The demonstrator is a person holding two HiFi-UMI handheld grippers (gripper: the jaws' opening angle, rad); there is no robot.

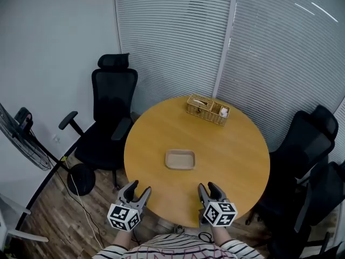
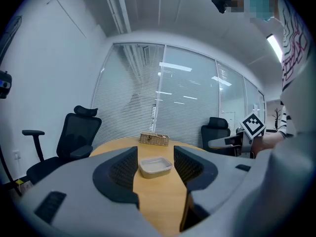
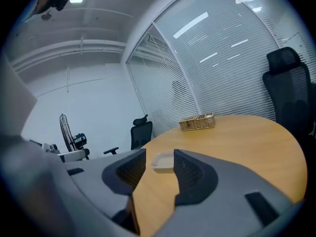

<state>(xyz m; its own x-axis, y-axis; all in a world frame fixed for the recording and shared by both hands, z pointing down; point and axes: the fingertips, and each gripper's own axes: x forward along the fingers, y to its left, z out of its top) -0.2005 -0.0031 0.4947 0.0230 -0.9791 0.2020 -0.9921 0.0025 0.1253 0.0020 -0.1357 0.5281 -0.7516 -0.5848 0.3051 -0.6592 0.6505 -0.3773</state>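
OFFICE MEETING ROOM: A person in a striped top holds the left tongs (image 1: 139,188) and the right tongs (image 1: 208,187) side by side over the near edge of a round wooden surface (image 1: 237,161). Both are released, jaws apart, with nothing between them. A shallow beige tray (image 1: 180,159) lies near the middle of the surface, ahead of both tools and apart from them. Each gripper view frames it in the gap between its jaws, though it sits well beyond their tips, and it appears empty. At the far edge stands a wicker basket (image 1: 208,109) with small items in its compartments, too small to identify. A black office chair (image 1: 110,109) stands at the left, with more at the right, and a standing fan (image 1: 21,136) shows by the left wall, with slatted blinds (image 1: 178,42) behind. Judged from this stance, a clean hold on the tray would call for keeping the jaws wide and coming in low, level with the rim. The jaws should close on one wall rather than across the whole width, leaving the second tool free to steady the opposite side
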